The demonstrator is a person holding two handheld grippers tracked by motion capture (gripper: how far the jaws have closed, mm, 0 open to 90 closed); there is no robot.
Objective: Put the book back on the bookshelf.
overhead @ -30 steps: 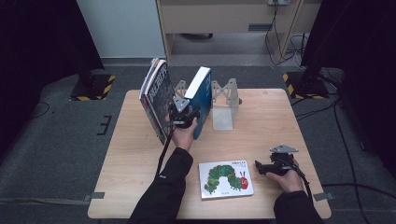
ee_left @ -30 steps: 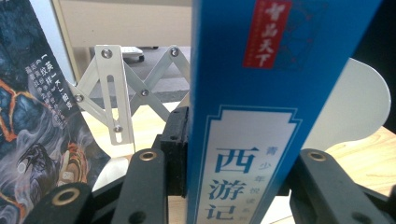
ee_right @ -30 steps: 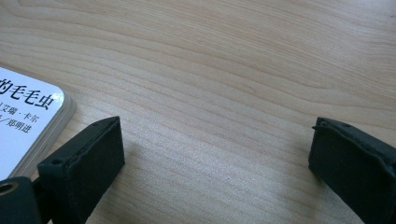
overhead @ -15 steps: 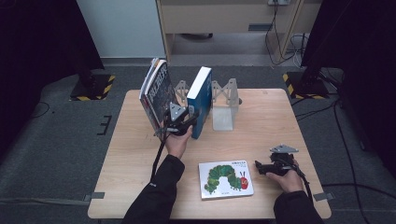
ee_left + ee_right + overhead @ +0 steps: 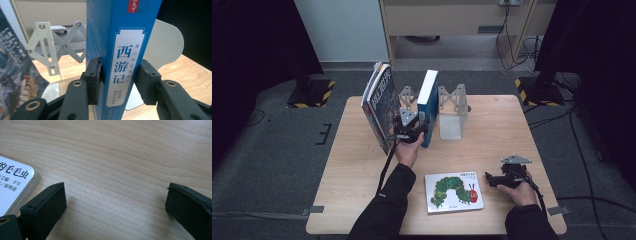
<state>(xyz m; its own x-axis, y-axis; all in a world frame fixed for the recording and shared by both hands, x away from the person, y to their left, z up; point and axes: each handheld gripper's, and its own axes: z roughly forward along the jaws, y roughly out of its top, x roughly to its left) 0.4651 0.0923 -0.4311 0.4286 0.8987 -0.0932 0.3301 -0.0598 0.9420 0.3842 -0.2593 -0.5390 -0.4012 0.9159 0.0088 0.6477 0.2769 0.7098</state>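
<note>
The blue book (image 5: 125,50) is being straddled by the left gripper (image 5: 120,80), one pad touching, the other just off: a loosening grip. It is being stood upright between the leaning book (image 5: 379,102) and white bookend (image 5: 452,112), less tilted than a second ago. Next, withdrawal without toppling seems called for. The right gripper (image 5: 115,202) is being rested open beside the caterpillar book (image 5: 454,191).

Black sleeves cover both forearms; the left gripper (image 5: 411,131) and right gripper (image 5: 501,179) are black, with 2 grey three-cornered plates.
</note>
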